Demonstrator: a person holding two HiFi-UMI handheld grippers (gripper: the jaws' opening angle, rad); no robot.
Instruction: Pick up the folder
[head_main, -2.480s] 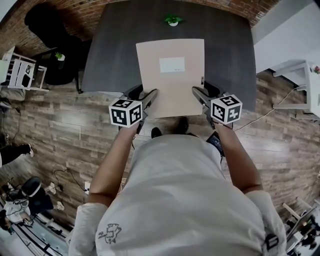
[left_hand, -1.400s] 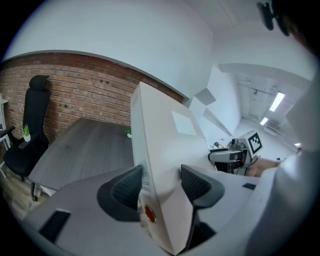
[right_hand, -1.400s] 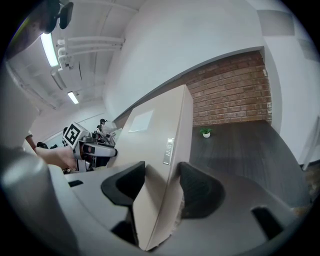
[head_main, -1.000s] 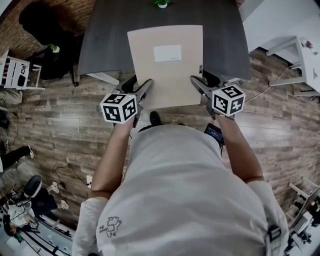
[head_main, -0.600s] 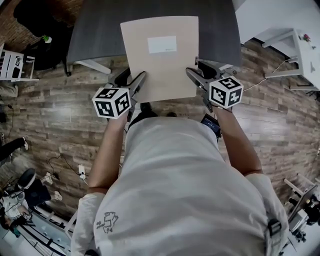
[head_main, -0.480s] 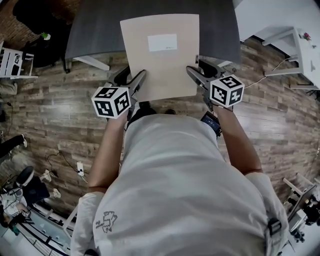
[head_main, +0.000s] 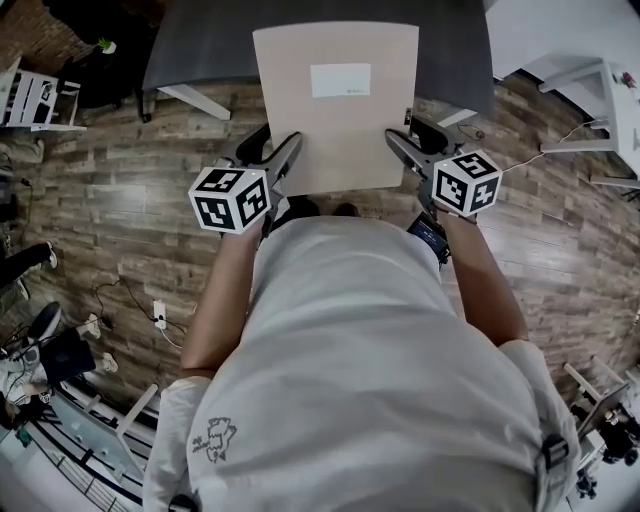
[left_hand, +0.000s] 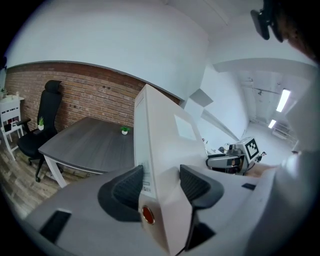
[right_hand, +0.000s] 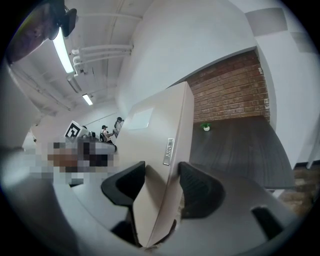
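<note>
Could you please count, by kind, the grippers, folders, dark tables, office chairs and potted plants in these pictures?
grippers: 2, left gripper and right gripper
folder: 1
dark table: 1
office chair: 1
potted plants: 2, plant on the table and plant beside the chair
total: 7

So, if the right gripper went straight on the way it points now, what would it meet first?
The right gripper clamps the folder, which would go along. Beyond it, probably the table, though depth is unclear.
</note>
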